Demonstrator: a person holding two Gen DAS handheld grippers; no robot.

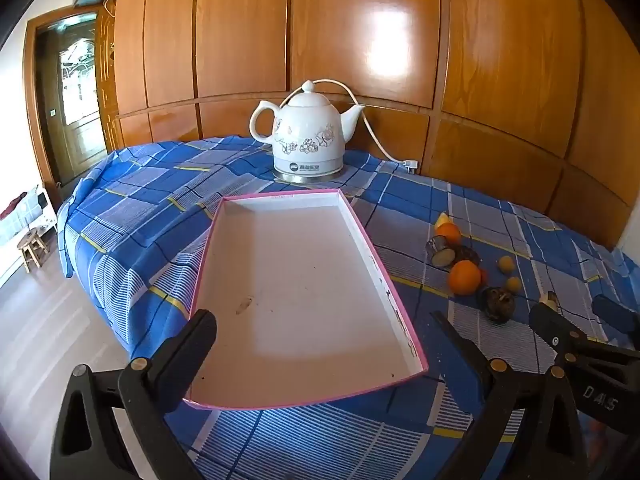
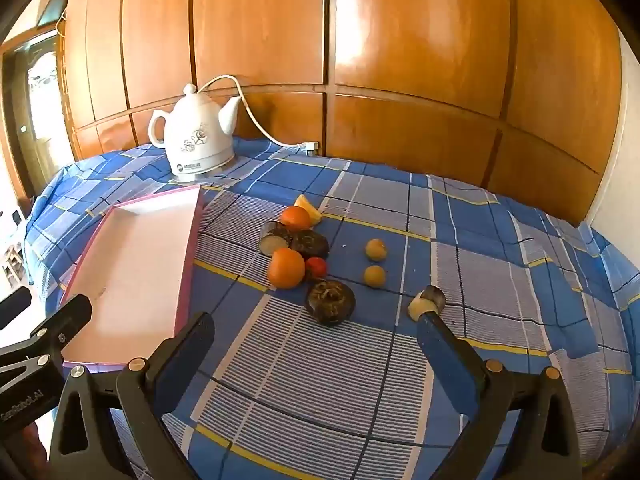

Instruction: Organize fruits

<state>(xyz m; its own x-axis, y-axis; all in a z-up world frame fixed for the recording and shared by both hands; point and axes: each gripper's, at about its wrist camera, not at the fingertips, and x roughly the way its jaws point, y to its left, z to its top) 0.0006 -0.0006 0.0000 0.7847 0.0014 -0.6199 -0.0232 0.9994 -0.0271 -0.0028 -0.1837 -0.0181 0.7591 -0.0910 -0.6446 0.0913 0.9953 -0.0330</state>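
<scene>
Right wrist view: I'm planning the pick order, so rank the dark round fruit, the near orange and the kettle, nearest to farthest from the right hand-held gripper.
1. Dark round fruit, just ahead of the right hand-held gripper.
2. Near orange, slightly left.
3. Kettle, far left by the wall.

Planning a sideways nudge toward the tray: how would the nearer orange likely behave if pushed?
The nearer orange looks round and smooth, so it would probably roll rather than slide. The small red fruit sits against it and might get knocked along.
</scene>
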